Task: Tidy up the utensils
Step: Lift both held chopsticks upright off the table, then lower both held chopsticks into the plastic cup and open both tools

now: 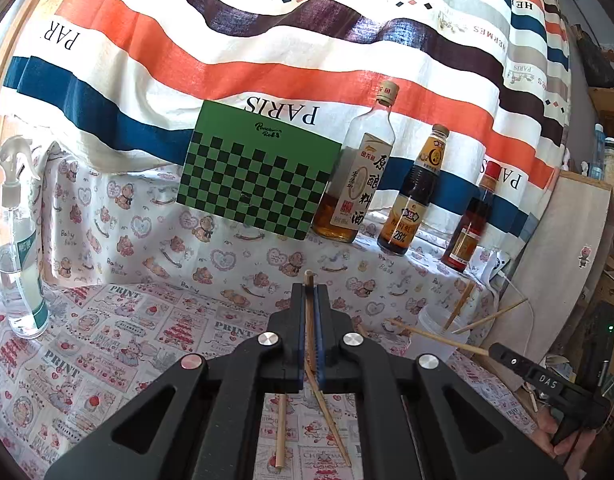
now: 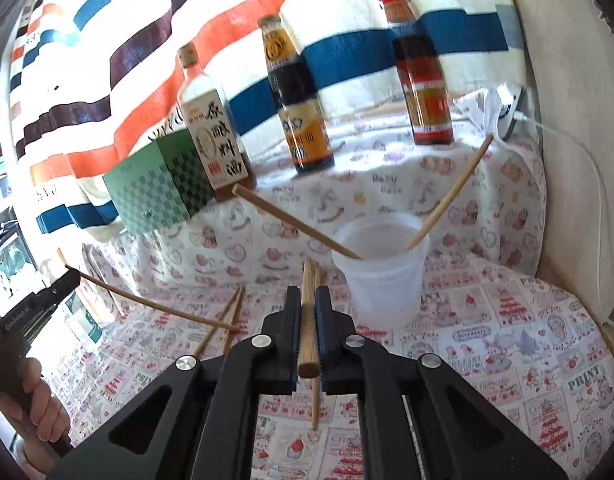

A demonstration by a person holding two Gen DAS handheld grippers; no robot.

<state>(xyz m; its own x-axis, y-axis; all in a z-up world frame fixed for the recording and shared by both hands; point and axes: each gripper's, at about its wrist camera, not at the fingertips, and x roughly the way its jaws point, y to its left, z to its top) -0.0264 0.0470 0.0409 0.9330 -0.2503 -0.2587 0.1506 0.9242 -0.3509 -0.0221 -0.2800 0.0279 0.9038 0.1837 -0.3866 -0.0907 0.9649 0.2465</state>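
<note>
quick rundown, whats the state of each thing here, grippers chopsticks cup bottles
left gripper: shut on a chopstick
right gripper: shut on a chopstick
plastic cup: upright, two chopsticks leaning in it
loose chopsticks: lying on the tablecloth
three sauce bottles: upright, capped
spray bottle: upright

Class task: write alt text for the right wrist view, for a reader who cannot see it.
The right gripper is shut on a wooden chopstick, just short of a translucent plastic cup that already holds two chopsticks. More chopsticks lie on the printed tablecloth, and three sauce bottles stand behind.
</note>
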